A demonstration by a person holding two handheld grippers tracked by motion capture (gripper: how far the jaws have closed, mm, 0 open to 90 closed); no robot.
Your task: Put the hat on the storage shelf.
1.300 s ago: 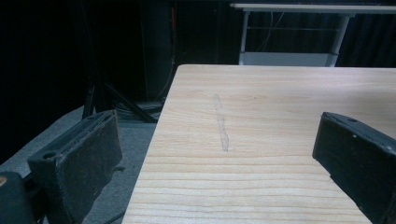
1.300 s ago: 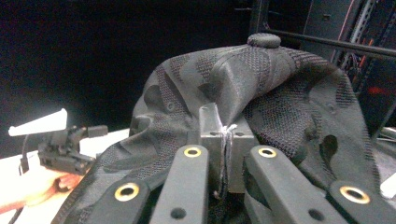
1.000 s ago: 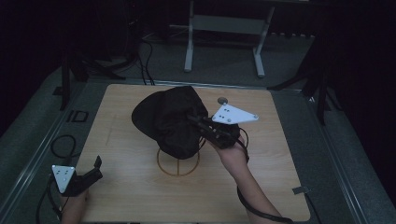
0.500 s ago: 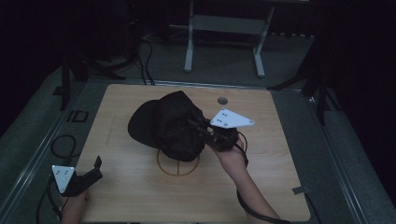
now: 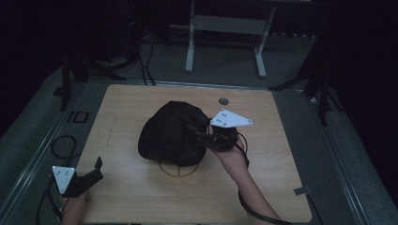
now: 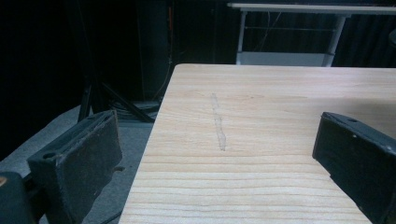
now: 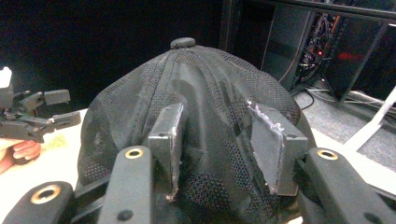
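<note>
now right tongs (image 5: 199,132) just opening against the black cap (image 5: 171,133).

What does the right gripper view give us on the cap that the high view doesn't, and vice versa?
Right gripper view alone: the black cap up close, with its mesh weave and top button, and the right gripper with its jaws, which have just been opening, apart against the fabric with a fold of it between them.
High view alone: the whole wooden table, the wire stand under the cap, and the table's round hole.
Both: the cap, the right gripper at it, and the left gripper, apart from the cap at the table's near left corner.
</note>
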